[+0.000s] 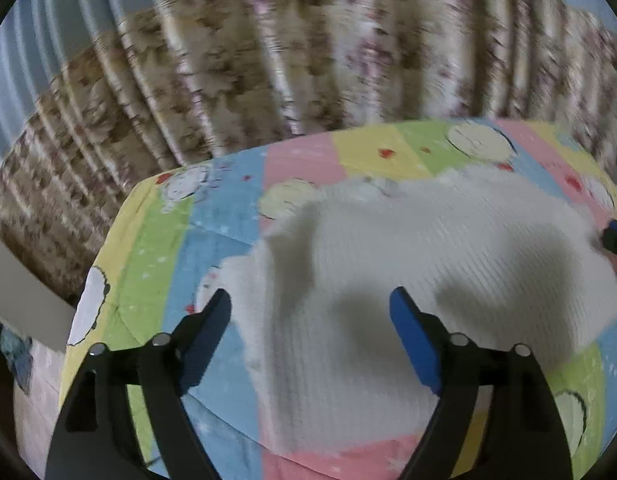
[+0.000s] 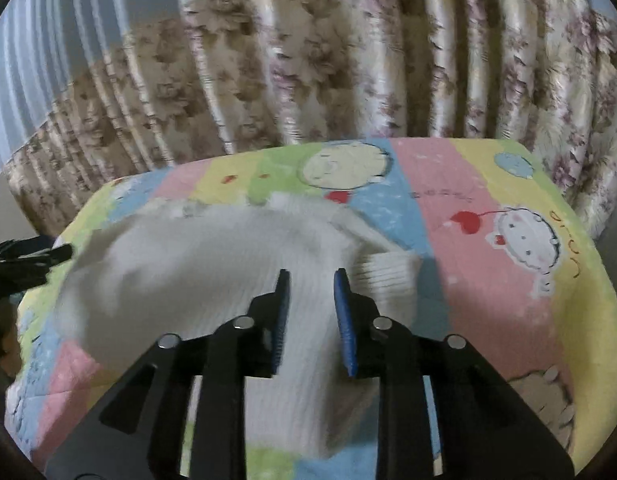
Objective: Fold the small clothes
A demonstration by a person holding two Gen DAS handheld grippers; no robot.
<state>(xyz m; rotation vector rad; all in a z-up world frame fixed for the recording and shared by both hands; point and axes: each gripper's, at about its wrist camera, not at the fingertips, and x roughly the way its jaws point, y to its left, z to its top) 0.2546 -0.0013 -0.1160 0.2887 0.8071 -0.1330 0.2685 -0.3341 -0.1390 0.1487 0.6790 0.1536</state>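
White ribbed knit garment (image 1: 408, 264) lies spread on a pastel striped quilt (image 1: 156, 248) printed with cartoon sheep and red hearts, covering the middle of the surface with loose folds along its far edge. Seen from the right wrist, the same garment (image 2: 212, 264) reaches toward the left side of the quilt (image 2: 488, 208), and a ribbed cuff or hem sticks out at its right edge. The left gripper (image 1: 310, 308) hovers over the near part of the cloth with its blue-padded jaws spread wide and nothing between them. The right gripper (image 2: 310, 280) sits above the garment's right portion, its jaws parted by a narrow gap; white cloth shows through the gap, but whether any fabric is pinched cannot be told. Each gripper's tip peeks into the other's view at the garment's side edge. Behind the quilt hangs a beige floral pleated curtain (image 2: 308, 60).
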